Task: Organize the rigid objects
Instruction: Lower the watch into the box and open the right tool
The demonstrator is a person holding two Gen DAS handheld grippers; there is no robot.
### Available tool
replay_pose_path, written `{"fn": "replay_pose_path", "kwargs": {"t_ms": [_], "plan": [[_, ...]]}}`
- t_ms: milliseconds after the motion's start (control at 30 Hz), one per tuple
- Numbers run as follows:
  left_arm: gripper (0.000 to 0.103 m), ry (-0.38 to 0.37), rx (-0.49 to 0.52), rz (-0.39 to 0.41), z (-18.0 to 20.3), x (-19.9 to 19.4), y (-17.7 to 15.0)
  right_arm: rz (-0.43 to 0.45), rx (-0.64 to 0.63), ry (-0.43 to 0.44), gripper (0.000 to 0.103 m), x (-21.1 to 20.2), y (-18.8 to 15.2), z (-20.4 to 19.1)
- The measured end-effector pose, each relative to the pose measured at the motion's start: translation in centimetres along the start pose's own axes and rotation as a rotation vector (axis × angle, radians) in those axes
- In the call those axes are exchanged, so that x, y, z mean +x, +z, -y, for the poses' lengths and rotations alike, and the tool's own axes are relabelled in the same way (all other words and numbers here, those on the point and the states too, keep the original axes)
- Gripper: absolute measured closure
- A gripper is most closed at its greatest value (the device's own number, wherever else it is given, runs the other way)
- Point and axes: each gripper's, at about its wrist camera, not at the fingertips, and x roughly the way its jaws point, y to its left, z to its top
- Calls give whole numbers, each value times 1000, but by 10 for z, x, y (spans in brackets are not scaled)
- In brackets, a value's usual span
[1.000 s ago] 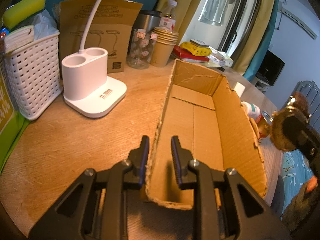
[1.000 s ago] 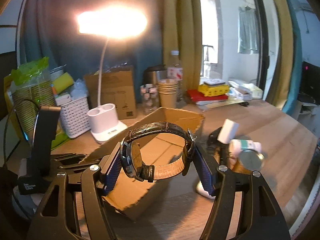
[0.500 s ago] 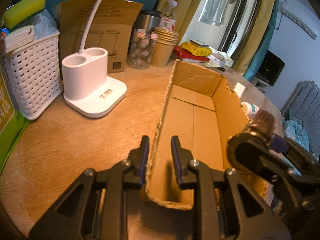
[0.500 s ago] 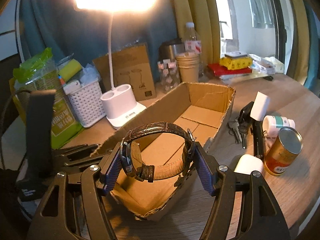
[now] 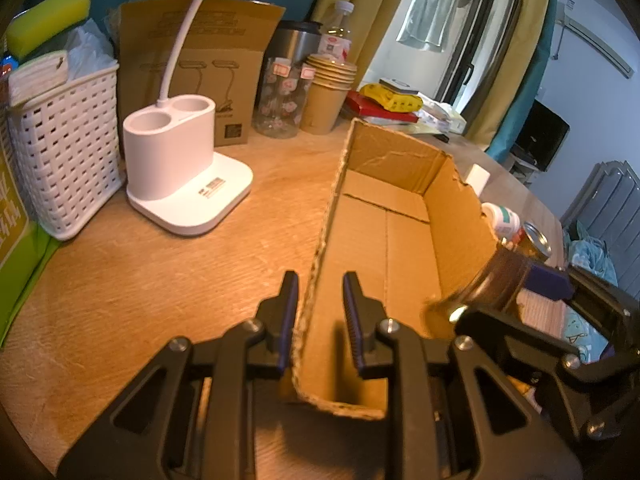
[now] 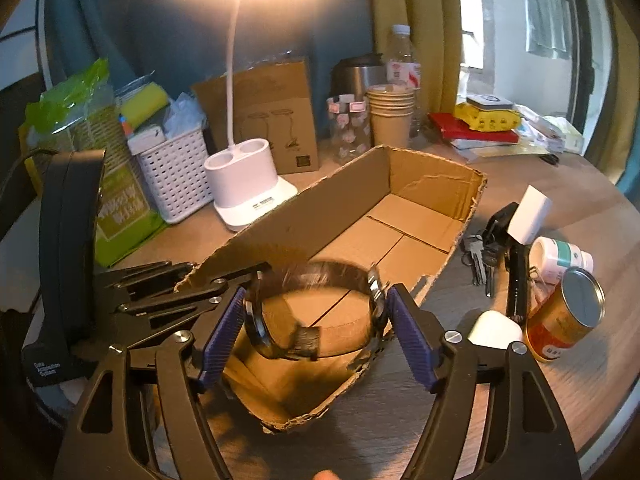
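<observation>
A long open cardboard box (image 5: 456, 208) lies on the wooden table. My left gripper (image 5: 318, 312) is shut on the box's left wall near its front corner. My right gripper (image 6: 316, 312) hovers over the near end of the box (image 6: 424, 184), and its jaws are opening. Between its blue pads hangs a wristwatch (image 6: 320, 276) with a dark leather strap, blurred and just clear of both pads. In the left wrist view the watch (image 5: 500, 276) and the right gripper (image 5: 508, 292) show at the box's right wall.
A white lamp base (image 5: 180, 184) and a white basket (image 5: 64, 160) stand left of the box. Right of it lie keys (image 6: 480, 256), a pill bottle (image 6: 560, 256), a gold can (image 6: 568, 316) and a small white case (image 6: 494, 328). Paper cups (image 6: 390, 120) stand behind.
My right gripper came forward and down over the box's near end with the watch. Its jaws have widened and the watch now blurs between them. The left gripper stayed put.
</observation>
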Motion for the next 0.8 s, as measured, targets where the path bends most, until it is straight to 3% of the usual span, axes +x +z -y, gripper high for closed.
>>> {"fn": "replay_pose_path", "kwargs": {"t_ms": [333,533,800], "plan": [[78,7,-11,4,0,-2,0,38,-1,9,26,-8,0,0],[78,8,-10,4,1,-1,-1,120,17,-60,26,-34,2,14],[78,8,-10,5,0,-1,-1,162,126,-154,25,-54,-4,60]]}}
